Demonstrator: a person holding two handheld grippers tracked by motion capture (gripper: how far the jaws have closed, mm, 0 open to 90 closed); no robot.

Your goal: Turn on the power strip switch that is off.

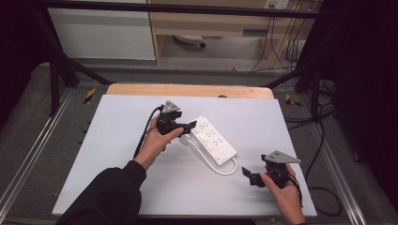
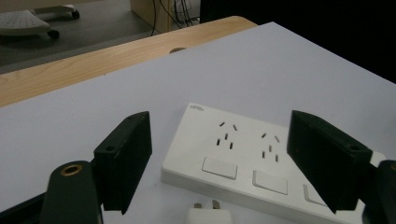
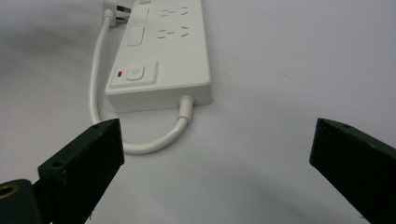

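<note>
A flat white rectangular power strip (image 1: 214, 138) lies diagonally near the middle of the pale grey table board (image 1: 117, 154), its long axis running from 11 o'clock to 5 o'clock. Its white cable (image 1: 224, 168) loops out of the 5 o'clock end and curls back along the strip's near side. The black left gripper (image 1: 187, 127), held in a hand (image 1: 155, 143) with a black sleeve (image 1: 110, 194), sits at the strip's 9 o'clock side, jaws parted. The black right gripper (image 1: 246, 172) hovers at the strip's 5 o'clock, apart from it, jaws parted.
</note>
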